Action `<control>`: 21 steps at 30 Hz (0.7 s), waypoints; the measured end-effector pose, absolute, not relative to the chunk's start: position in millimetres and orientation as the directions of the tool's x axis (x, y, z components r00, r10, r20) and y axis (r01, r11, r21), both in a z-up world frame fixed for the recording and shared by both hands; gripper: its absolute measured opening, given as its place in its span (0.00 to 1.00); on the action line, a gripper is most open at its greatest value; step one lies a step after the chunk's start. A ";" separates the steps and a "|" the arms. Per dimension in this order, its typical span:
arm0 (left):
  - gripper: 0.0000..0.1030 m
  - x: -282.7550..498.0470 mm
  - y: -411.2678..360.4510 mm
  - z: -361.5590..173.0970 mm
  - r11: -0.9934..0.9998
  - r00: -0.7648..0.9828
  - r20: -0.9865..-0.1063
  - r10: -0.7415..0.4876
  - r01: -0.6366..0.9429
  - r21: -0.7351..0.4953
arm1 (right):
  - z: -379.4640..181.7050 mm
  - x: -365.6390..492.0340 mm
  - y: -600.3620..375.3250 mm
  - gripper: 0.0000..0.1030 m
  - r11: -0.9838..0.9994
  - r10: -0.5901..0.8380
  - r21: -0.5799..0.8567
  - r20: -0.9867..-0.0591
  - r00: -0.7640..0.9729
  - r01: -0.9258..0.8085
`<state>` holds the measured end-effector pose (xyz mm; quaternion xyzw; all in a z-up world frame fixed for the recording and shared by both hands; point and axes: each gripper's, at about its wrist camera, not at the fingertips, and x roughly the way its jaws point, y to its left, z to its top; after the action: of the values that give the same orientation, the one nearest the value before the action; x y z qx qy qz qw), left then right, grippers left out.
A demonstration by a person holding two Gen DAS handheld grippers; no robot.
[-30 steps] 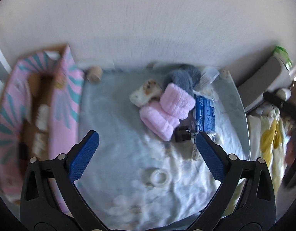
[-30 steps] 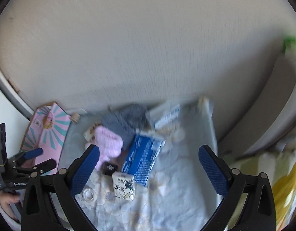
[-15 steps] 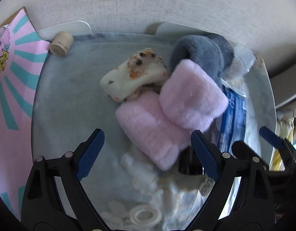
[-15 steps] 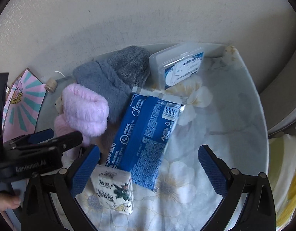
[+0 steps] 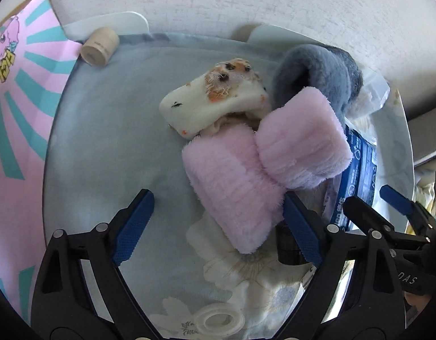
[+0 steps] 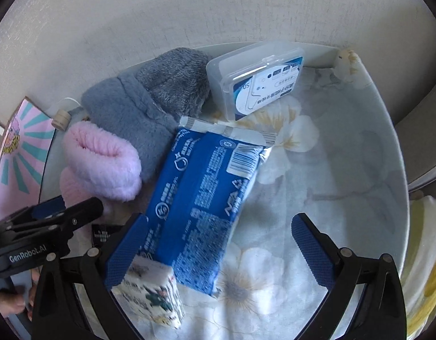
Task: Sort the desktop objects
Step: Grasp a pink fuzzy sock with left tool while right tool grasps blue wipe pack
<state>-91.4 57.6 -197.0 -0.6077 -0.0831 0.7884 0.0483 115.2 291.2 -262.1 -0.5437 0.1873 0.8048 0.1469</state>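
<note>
Two fluffy pink socks [image 5: 240,181] lie in the middle of a round table [image 5: 104,153], against a grey fluffy sock [image 5: 317,70] and a white plush toy [image 5: 215,99]. My left gripper [image 5: 218,223] is open, low over the table, with the near pink sock between its fingers. In the right wrist view a blue tissue pack [image 6: 201,204] lies ahead of my open right gripper [image 6: 218,252], whose left finger is beside a small printed packet [image 6: 152,294]. The pink sock [image 6: 101,161] and grey sock [image 6: 141,104] lie to its left.
A pink patterned box [image 5: 16,99] stands at the table's left edge. A small wooden cylinder [image 5: 99,45] lies at the back left. A clear tape ring [image 5: 218,320] lies near me. A clear plastic case [image 6: 254,76] sits at the back. A small black object [image 5: 288,243] lies by the left gripper's right finger.
Both grippers have moved forward and down toward the table. The pink socks now sit between my left fingers. The blue pack now sits close before my right gripper.
</note>
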 end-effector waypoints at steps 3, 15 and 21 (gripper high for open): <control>0.57 -89.8 61.8 -188.3 -0.979 -0.265 -0.944 0.198 -0.013 -0.202 | -262.5 110.8 288.3 0.99 -0.886 0.032 0.147 -0.927 -0.375 -0.440; 0.22 -72.4 53.5 -153.3 -0.975 -0.297 -0.930 0.218 -0.031 -0.219 | -255.3 119.1 281.5 0.61 -0.898 0.099 0.076 -0.925 -0.366 -0.434; 0.21 -56.9 45.1 -121.4 -0.975 -0.325 -0.919 0.221 -0.061 -0.213 | -235.2 140.0 288.0 0.61 -0.890 0.097 0.096 -0.916 -0.390 -0.446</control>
<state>-56.9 45.1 -121.4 -0.5742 -0.0699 0.8111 0.0869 140.0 288.0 -235.2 -0.5266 0.1659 0.8170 0.1662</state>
